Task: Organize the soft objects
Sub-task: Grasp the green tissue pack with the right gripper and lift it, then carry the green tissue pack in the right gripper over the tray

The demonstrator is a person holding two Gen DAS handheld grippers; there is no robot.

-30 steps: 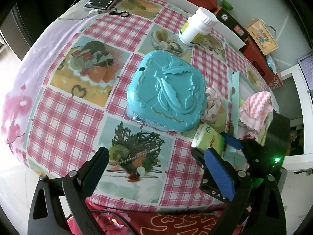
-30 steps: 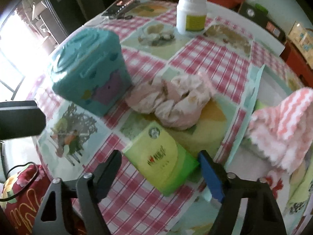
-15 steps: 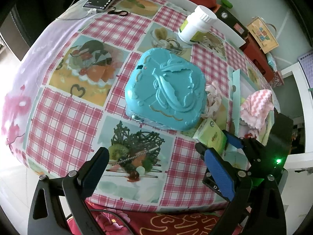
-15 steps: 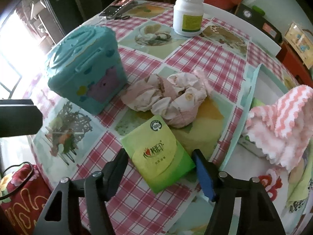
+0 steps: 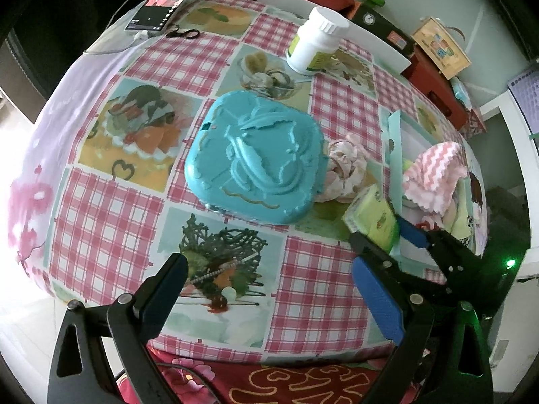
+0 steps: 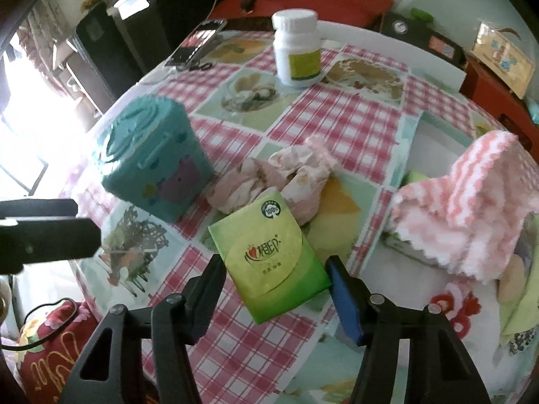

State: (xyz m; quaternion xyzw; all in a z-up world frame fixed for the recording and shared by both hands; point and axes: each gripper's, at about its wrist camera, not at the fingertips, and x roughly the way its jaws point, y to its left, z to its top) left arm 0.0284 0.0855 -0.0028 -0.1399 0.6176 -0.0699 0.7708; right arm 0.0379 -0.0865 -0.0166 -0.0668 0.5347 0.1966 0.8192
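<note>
Farthest left, the left gripper (image 5: 269, 289) is held with its jaws wide apart and nothing between them, above the checked cloth of the desk (image 5: 111, 222). A teal case (image 5: 256, 155) stands mid-desk, with a crumpled pink cloth (image 6: 279, 178) just beside it. Next comes the green tissue pack (image 6: 273, 252), framed by the right gripper (image 6: 274, 284), whose jaws are closing on the pack's two sides; the pads appear to touch it, and it looks tilted up off the desk. Farthest right, a pink-and-white towel (image 6: 471, 208) is draped in an open box (image 6: 434, 131).

The grasp of the tissue pack is judged to be the step in hand. A firm clamp is called for next, then a lift toward the box.

Compared with a second ago, the jaws have narrowed around the pack, and the pack sits higher and more tilted.
</note>
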